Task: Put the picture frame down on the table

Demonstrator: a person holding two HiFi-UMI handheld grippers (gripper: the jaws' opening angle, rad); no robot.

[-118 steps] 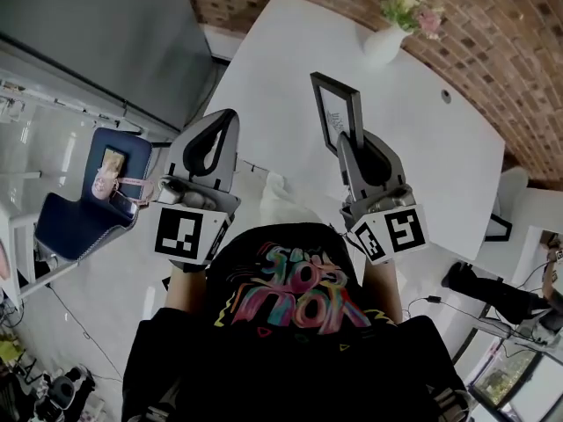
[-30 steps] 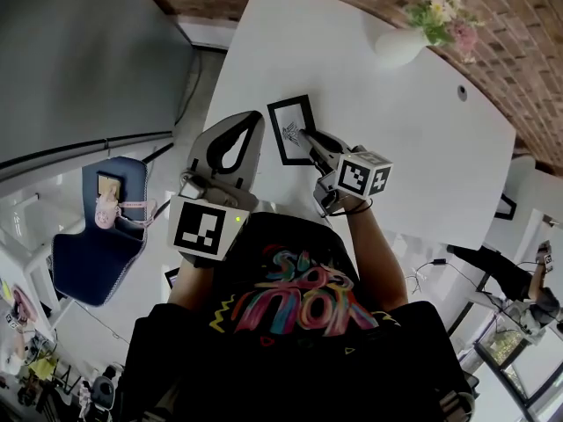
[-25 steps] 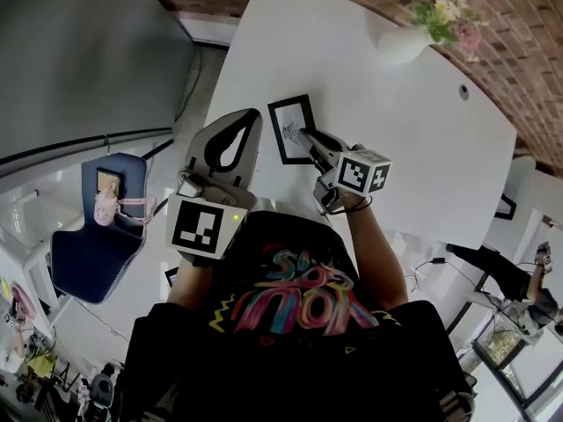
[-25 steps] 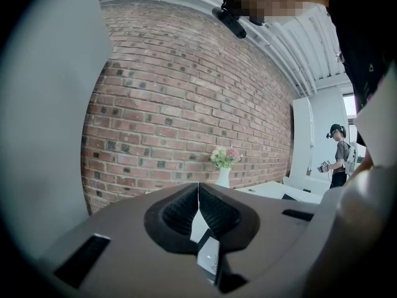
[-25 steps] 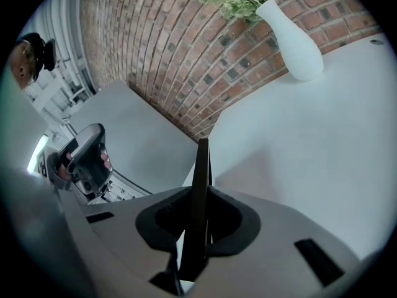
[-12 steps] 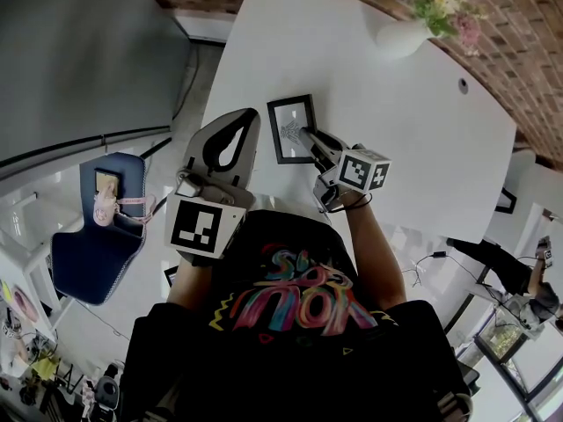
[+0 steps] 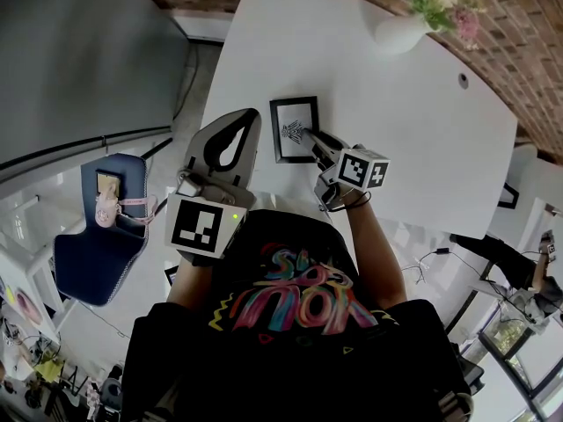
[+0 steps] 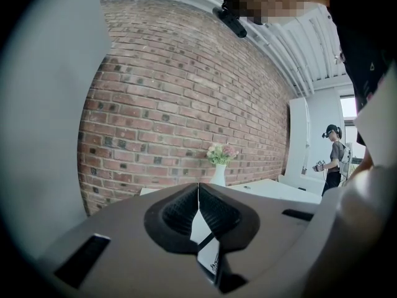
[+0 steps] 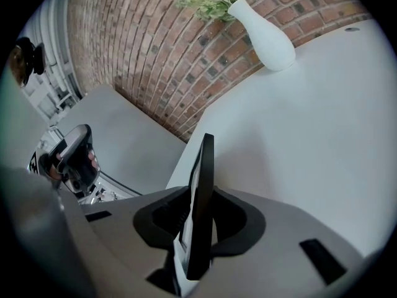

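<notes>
The black picture frame (image 7: pixel 295 128) shows its white print face up, low over the near left part of the white table (image 7: pixel 413 139); I cannot tell whether it touches the top. My right gripper (image 7: pixel 310 136) is shut on the frame's near right edge. In the right gripper view the picture frame (image 9: pixel 201 191) stands edge-on between the jaws of the right gripper (image 9: pixel 198 228). My left gripper (image 7: pixel 247 118) is held left of the frame, above the table's edge, shut on nothing. The left gripper (image 8: pixel 198 198) has its pads pressed together.
A white vase (image 7: pixel 400 29) with pink flowers stands at the table's far side by the brick wall; the same vase (image 9: pixel 267 39) shows ahead of the right gripper. A blue chair (image 7: pixel 92 236) sits on the floor to the left. A person (image 8: pixel 333 157) stands far off.
The frame, earlier upright in the right gripper above the table, now lies tipped flat and low over it. In the last second it shifted only slightly. The left gripper stayed put.
</notes>
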